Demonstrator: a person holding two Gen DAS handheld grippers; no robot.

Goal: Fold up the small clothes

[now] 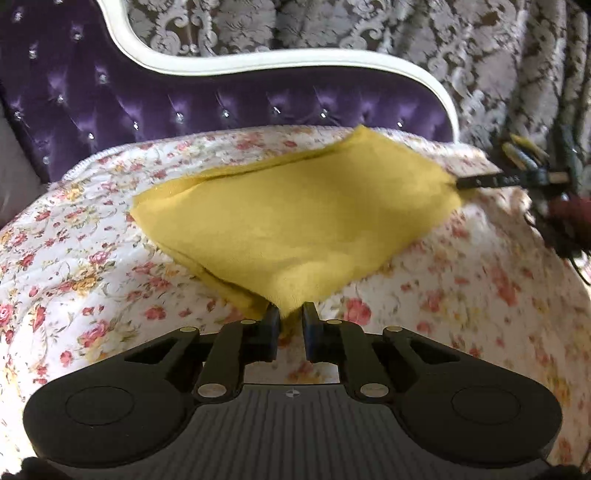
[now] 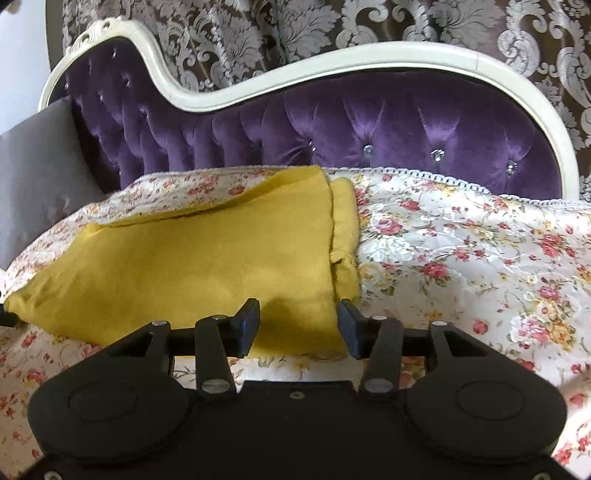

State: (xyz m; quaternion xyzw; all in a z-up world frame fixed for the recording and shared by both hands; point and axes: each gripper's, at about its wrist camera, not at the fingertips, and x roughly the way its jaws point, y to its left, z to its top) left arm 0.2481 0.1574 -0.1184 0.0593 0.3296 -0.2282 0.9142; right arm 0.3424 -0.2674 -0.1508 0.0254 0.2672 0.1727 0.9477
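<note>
A mustard-yellow garment lies folded on a floral bedspread. In the left wrist view its near corner runs down between the fingers of my left gripper, which is shut on that corner. At the garment's right corner my right gripper shows side-on. The right wrist view has the garment spread ahead and to the left, its stitched band along the right side. My right gripper stands open over the garment's near edge, with the pads not pressing on the cloth.
A purple tufted headboard with a white curved frame rises behind the bed. Patterned curtains hang beyond it. A grey cushion sits at the far left. Floral bedspread stretches to the right of the garment.
</note>
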